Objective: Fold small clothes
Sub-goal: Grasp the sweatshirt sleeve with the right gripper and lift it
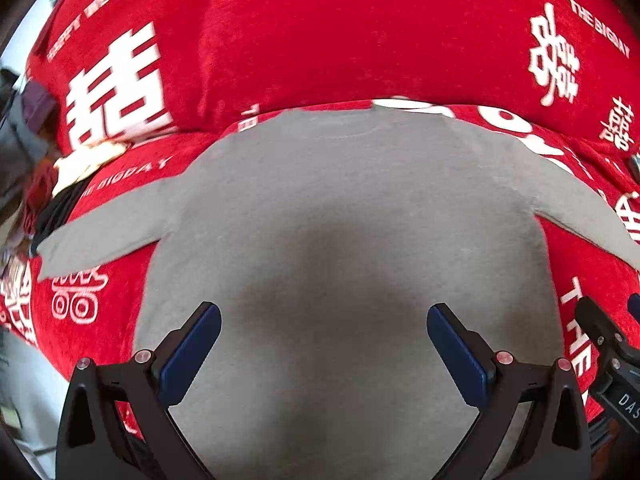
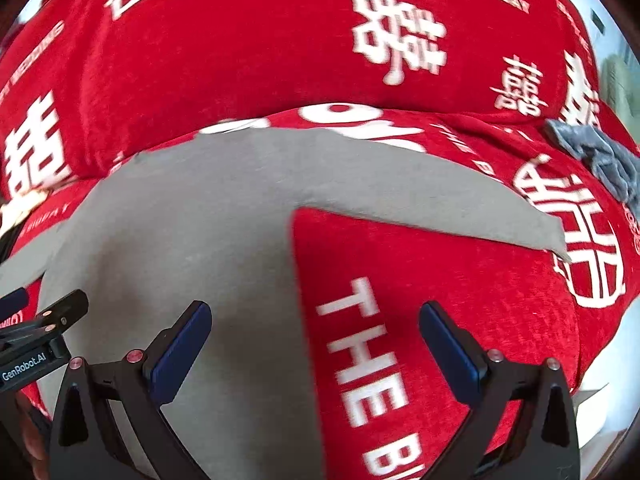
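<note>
A red cover [image 2: 240, 60] printed with white characters and the words "THE BIGDAY" spreads over a seat and its upright back, filling most of both views. At the cover's right edge, near the fold where seat meets back, lies a crumpled blue-grey cloth [image 2: 600, 156]. At the cover's left edge, in the left wrist view, a blurred heap [image 1: 60, 184] of pale, black and red items rests against it, and beyond that edge a purple-and-grey shape [image 1: 32, 108] shows, too smeared to identify.
</note>
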Motion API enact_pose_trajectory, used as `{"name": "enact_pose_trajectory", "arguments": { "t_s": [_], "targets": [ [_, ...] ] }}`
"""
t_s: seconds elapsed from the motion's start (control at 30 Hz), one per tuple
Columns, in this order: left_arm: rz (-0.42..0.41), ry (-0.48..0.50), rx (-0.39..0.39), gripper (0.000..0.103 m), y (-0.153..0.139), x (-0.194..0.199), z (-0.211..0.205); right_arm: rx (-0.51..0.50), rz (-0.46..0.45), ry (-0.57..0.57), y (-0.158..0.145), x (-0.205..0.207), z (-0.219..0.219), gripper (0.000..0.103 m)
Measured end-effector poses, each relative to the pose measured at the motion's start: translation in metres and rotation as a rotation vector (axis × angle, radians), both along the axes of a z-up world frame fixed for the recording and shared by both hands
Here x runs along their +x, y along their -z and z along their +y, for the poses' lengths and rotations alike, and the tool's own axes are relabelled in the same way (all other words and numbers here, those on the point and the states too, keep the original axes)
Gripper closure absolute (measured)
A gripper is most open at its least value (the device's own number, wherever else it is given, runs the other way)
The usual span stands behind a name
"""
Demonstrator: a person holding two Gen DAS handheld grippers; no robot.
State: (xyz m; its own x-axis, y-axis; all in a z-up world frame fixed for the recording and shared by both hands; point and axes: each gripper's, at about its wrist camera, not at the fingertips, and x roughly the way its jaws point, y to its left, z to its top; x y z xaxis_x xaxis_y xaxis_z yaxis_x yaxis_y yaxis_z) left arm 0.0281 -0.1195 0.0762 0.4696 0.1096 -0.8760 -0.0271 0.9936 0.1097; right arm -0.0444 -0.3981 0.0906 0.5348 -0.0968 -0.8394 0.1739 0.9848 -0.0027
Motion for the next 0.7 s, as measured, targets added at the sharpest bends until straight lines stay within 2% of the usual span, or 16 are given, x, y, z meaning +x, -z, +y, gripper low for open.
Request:
{"name": "enact_pose_trajectory", "arguments": {
  "t_s": [0.37,0.5,0.7],
  "targets": [
    [-0.002,0.107,0.075,0.000,0.005,0.035,-0.077,0.043,0.014,0.172,0.014,0.007,-0.100,0.000],
    [-0.004,0.137,0.101,0.000,0.011,0.046,-0.099,0.058,0.023,0.275,0.025,0.008,-0.148,0.000],
    [0.014,0.167,0.117,0.000,0.023,0.065,-0.126,0.066,0.038,0.350,0.041,0.010,-0.200,0.000]
  ]
}}
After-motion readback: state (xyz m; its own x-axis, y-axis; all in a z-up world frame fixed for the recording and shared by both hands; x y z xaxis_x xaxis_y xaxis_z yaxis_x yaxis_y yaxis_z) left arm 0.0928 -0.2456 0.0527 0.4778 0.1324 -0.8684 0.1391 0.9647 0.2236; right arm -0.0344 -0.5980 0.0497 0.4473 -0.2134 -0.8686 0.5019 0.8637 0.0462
